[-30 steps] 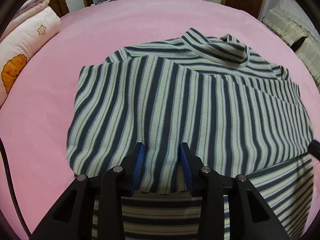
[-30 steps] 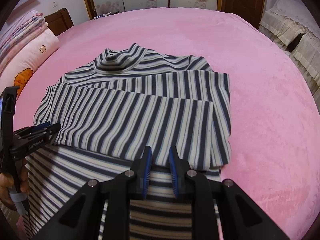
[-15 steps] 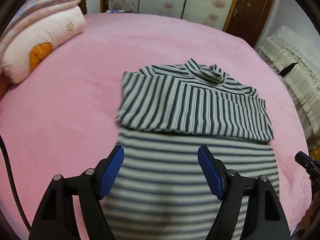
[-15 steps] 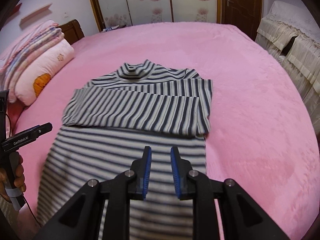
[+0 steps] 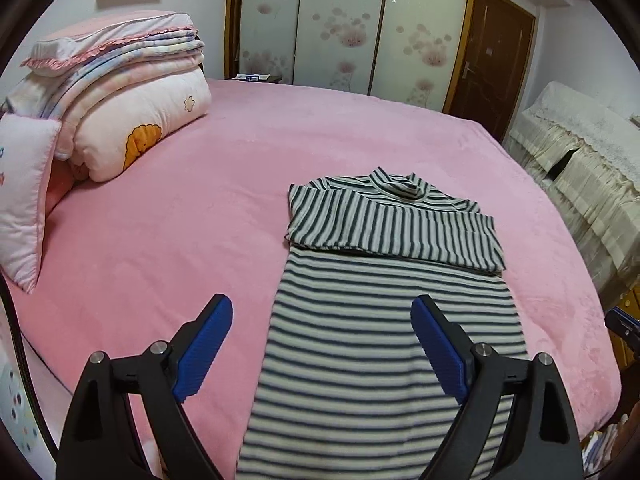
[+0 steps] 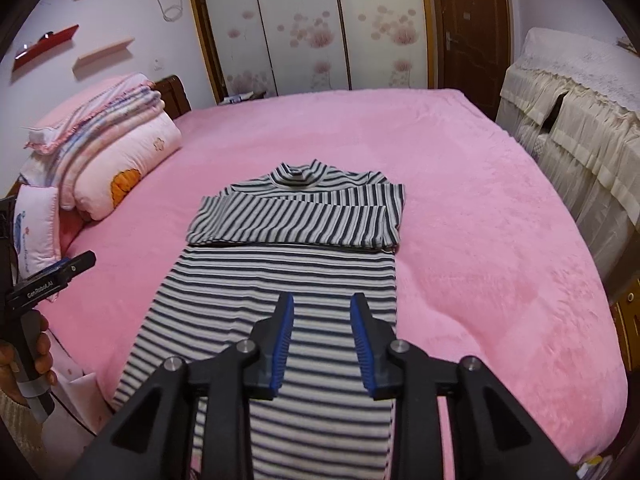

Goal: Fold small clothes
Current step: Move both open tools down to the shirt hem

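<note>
A dark-and-cream striped turtleneck top [image 5: 384, 320] lies flat on the pink bed [image 5: 200, 216], collar away from me, hem toward me. Both sleeves [image 5: 392, 228] are folded across the chest. It also shows in the right wrist view [image 6: 288, 280], with the folded sleeves [image 6: 296, 222] there too. My left gripper [image 5: 322, 312] is wide open and empty, raised above the top's lower left part. My right gripper [image 6: 322, 306] is open and empty, raised above the lower right part. The left gripper also appears at the left edge of the right wrist view [image 6: 52, 276].
Folded quilts [image 5: 132, 112] and a small pillow [image 5: 24, 196] are stacked at the bed's left side. A cloth-covered piece of furniture [image 6: 580, 104] stands to the right. Wardrobe doors [image 5: 340, 28] and a brown door [image 5: 496, 56] are behind the bed.
Both grippers let go of the sleeve cloth and pulled back and up from the top. The left gripper opened wide; the right one opened. The sleeves stay folded across the chest.
</note>
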